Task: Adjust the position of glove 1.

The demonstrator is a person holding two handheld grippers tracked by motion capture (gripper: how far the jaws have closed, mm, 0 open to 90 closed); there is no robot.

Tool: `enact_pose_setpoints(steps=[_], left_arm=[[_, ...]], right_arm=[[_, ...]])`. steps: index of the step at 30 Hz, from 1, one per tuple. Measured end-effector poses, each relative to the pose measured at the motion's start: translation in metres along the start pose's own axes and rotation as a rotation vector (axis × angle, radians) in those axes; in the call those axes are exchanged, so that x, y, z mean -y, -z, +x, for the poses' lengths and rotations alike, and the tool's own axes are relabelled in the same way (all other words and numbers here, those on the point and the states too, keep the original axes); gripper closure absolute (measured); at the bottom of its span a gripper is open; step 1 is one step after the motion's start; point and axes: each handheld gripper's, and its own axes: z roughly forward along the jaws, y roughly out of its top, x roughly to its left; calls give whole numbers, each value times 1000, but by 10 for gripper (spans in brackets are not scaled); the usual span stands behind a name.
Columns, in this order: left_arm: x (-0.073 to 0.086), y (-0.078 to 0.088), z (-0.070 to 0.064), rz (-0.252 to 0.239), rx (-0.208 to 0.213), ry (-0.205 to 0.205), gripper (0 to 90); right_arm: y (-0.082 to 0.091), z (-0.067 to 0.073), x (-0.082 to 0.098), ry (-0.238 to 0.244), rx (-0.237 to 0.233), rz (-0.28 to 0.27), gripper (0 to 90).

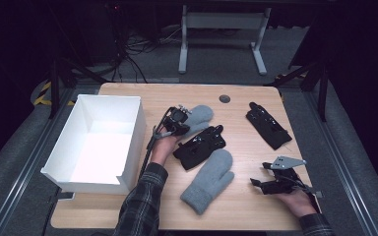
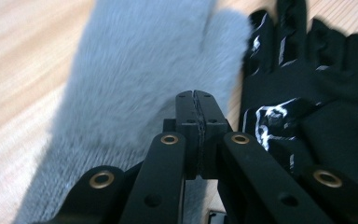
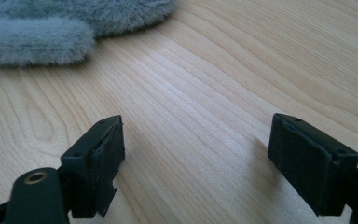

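Nearest the camera lay a grey mitten (image 1: 207, 180), flat at table centre. Left gripper (image 1: 179, 119) sat over the second grey mitten (image 2: 135, 79) at about 11 o'clock from the first, jaws pressed together with nothing visibly caught between them. Right gripper (image 1: 259, 182), at 3 o'clock, rested spread and idle. White box (image 1: 59, 169) at 9 o'clock stood empty, presumably for collecting the gloves.

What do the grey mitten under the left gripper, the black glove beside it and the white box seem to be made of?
Grey mitten: soft fleece or wool-like knit, with a fuzzy nap and a ribbed-looking cuff. Black glove: smooth synthetic fabric, probably, with white printed markings. White box: matte, with thin flat walls, likely cardboard or foam board; which one is unclear.
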Motion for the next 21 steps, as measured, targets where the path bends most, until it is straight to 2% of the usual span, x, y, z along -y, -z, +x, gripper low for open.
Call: enact_pose_setpoints(steps=[3,7,9,11,14,17,21], left_arm=[[0,3,2,-27,9,-12,798],[5,-4,2,-6,28,-37,654],[8,-8,1,-3,32,-48,621],[10,-13,-1,10,10,-68,629],[12,-16,-1,8,-20,-75,742],[12,-14,0,6,-11,-55,841],[12,-10,3,-5,11,-4,865]], right_arm=[[0,0,0,1,1,0,191],[0,0,0,0,1,0,191],[0,0,0,1,1,0,192],[0,0,0,0,1,0,191],[0,0,0,1,1,1,191],[0,0,0,1,1,0,192],[0,0,0,0,1,1,192]])
